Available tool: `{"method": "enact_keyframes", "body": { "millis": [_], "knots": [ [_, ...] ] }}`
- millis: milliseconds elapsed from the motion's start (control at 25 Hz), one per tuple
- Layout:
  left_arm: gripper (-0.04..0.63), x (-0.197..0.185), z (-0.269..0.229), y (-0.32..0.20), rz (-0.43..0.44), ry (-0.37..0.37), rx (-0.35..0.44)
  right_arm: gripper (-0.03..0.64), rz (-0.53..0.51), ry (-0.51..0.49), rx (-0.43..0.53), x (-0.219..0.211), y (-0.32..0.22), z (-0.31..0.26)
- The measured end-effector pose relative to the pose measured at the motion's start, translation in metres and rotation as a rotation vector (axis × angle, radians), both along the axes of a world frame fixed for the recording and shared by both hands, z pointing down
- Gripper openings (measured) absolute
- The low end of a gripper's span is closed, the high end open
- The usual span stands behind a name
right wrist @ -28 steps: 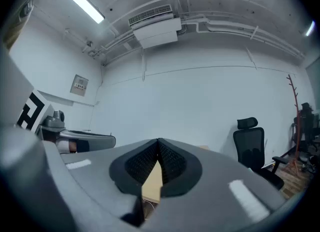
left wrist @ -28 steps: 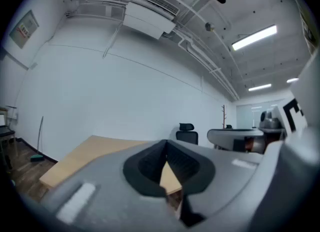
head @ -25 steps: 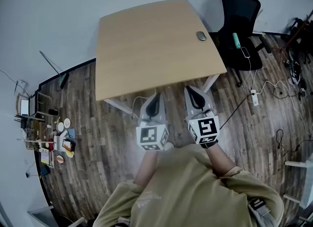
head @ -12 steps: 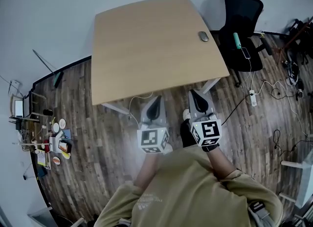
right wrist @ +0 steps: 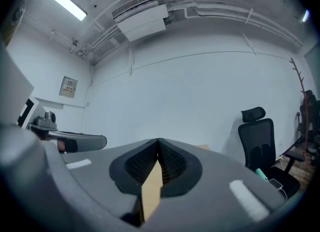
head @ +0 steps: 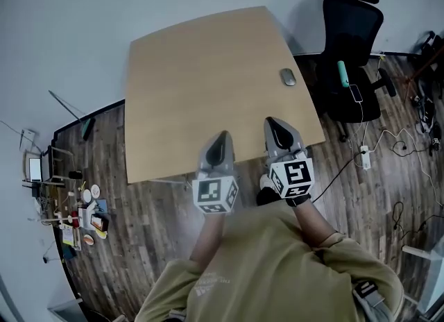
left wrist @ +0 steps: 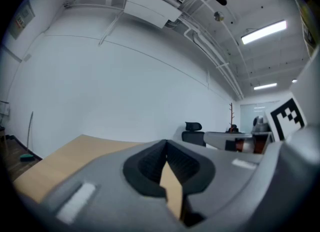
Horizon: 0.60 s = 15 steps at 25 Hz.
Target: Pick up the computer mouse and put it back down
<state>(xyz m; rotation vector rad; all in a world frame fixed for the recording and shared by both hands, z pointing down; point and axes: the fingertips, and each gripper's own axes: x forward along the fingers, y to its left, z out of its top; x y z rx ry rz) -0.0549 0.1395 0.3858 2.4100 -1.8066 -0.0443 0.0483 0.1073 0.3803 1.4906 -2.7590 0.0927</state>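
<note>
A: Where was the computer mouse (head: 287,77)?

B: Far right edge of the tabletop (head: 201,85), near the office chair (head: 354,50), well apart from both grippers. Left gripper (head: 221,135) & right gripper (head: 272,122) sat over the near edge, fingers (right wrist: 137,166) clenched, nothing btwn them.

A: Risk?

B: Prob. arriving w/ fingers shut. That could've knocked the mouse off that edge.

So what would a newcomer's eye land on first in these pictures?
A large wooden table fills the middle of the head view, with a lone grey computer mouse near its right edge. Closer to the person, the left gripper and right gripper point over the table's near edge, both shut and empty, each carrying a black-and-white marker cube. A black office chair stands right of the table.
</note>
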Motion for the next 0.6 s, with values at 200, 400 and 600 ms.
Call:
{"method": "enact_keyframes", "body": {
  "millis": [200,400,600],
  "knots": [
    [0.002,0.031,0.008,-0.072,0.006,-0.009,-0.034,0.006,-0.024,0.005,-0.032,0.029,-0.066,0.009],
    [0.002,0.062,0.012,-0.132,0.016,-0.032,-0.046,0.006,-0.003,0.010,-0.114,0.068,-0.127,0.036],
    [0.002,0.081,0.026,-0.181,0.057,-0.054,-0.087,0.008,0.031,0.049,-0.203,0.093,-0.179,0.070]
  ]
}}
